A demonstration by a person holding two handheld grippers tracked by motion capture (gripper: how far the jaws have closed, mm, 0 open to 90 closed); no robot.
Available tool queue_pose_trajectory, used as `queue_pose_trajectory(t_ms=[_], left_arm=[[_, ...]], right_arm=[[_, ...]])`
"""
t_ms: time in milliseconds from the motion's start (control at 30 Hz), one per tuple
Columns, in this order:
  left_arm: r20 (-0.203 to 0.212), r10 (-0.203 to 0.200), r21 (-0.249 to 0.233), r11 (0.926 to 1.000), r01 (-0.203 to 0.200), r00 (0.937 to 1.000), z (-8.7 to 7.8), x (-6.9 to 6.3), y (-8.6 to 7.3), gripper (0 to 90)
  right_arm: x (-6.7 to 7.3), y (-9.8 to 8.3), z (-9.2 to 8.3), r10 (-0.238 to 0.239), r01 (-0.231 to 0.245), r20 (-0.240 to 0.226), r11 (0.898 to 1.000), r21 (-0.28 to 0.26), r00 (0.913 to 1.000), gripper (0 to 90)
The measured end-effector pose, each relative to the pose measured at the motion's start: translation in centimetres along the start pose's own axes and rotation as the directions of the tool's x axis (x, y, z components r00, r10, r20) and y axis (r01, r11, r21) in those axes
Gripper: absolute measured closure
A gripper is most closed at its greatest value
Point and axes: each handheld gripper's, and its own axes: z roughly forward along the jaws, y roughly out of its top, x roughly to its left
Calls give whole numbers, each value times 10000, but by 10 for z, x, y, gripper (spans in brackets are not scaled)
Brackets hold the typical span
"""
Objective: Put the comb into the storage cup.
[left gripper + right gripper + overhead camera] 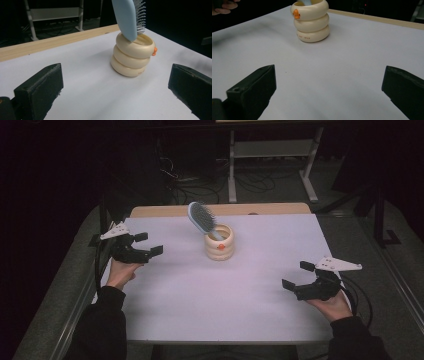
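A cream ringed holder point(219, 243) with an orange knob stands upright near the middle of the white table point(260, 285). A light blue hairbrush point(202, 218) leans out of it, head up and tilted to the left, bristles facing right. My left gripper point(148, 244) hovers open at the table's left edge, apart from the holder point(132, 58) and the hairbrush point(127, 17). My right gripper point(298, 274) rests open near the right edge, with the holder point(311, 20) well beyond its jaws. Nothing lies between either pair of jaws.
A wooden strip point(220, 210) borders the table's far edge. Behind it on the dark floor stand a white metal frame point(272, 155) and loose cables point(195, 185). The person's other hand point(224, 6) appears at the top left of the right gripper view.
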Motion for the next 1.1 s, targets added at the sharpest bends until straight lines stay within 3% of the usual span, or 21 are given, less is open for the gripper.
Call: queue_pose_trajectory(t_ms=[367, 567, 1100], left_arm=[[-113, 43, -60, 10000, -44, 9999, -19, -6, -14, 0], [-409, 249, -189, 9995, -257, 9989, -33, -5, -21, 0], [-1043, -86, -810, 9967, 1, 9945, -74, 0, -59, 0]], right_arm=[[0, 0, -1, 11, -11, -21, 10000, 0, 10000, 0], [-1, -1, 0, 45, -45, -18, 10000, 61, 10000, 0], [-2, -2, 1, 95, -95, -11, 9999, 106, 10000, 0]])
